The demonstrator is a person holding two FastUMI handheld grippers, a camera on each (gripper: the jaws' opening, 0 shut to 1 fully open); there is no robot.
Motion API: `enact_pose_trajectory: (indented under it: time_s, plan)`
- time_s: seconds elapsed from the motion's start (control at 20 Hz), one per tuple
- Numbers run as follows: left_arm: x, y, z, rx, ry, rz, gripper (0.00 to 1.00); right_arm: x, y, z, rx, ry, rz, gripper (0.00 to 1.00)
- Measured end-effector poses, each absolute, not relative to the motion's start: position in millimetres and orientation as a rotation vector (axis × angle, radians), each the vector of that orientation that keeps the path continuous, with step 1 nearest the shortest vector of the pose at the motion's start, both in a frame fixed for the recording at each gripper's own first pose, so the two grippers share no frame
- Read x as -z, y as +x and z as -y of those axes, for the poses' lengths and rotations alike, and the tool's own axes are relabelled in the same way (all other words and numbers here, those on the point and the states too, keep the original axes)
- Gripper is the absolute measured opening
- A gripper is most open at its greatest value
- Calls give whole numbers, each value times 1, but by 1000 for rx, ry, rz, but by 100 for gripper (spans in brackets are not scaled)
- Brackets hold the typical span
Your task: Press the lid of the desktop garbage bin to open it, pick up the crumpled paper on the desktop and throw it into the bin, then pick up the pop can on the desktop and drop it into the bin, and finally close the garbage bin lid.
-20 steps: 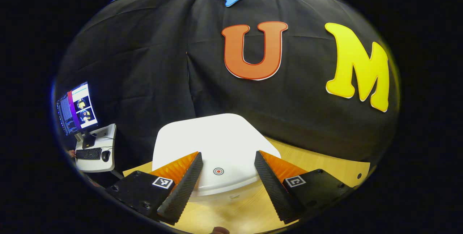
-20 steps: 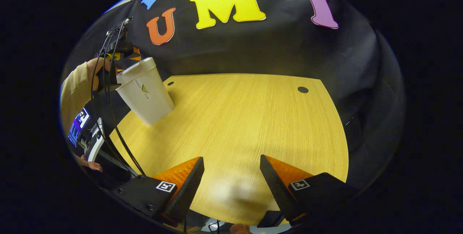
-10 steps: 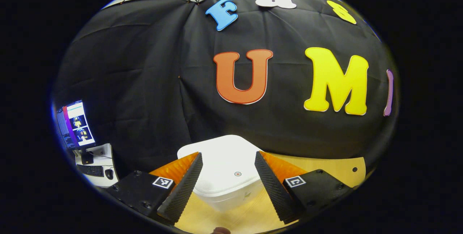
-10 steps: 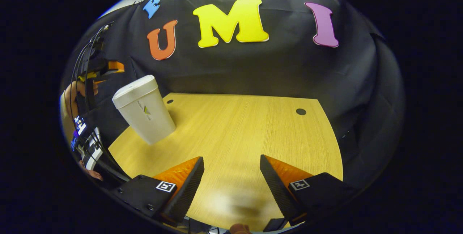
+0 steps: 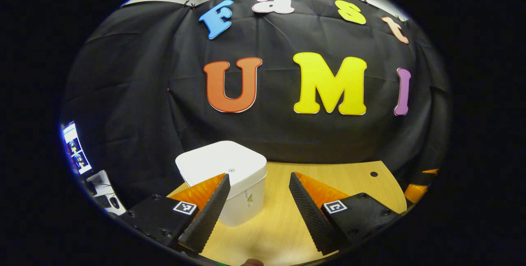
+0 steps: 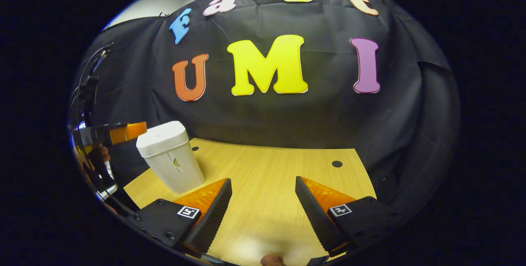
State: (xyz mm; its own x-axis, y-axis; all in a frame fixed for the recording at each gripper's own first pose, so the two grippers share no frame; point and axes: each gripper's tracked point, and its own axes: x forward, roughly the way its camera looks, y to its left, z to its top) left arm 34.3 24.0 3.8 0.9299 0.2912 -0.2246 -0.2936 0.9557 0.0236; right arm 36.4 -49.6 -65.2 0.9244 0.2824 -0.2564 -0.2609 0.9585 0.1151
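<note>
The bin point(image 5: 230, 183) stands lid shut near the table's point(image 6: 271, 183) far left corner. Left gripper point(image 5: 259, 200) and right gripper point(image 6: 263, 204) both hang above the table, jaws apart, holding nothing.

Black cloth wall point(image 6: 328, 118) behind — pale wood table point(image 6: 267, 183), monitor point(image 5: 74, 149) far left.

Both grippers' fingers point(image 5: 213, 200) apart, empty.

We see a light wooden desktop point(image 6: 271, 183) with two dark round holes point(image 6: 337, 163) near its far edge; a white garbage bin point(image 6: 170, 157), lid closed, stands on its far left corner.
</note>
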Motion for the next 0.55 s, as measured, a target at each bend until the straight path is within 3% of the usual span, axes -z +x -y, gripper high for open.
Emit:
enact_pose_trajectory:
  time_s: [0.25,0.55]
  plan:
    - [-5,40,13,-178,1,-184,95,34,30,67,-142,22,-133,98]
    - [5,35,21,-117,30,-189,96,33,31,70,-59,46,-111,98]
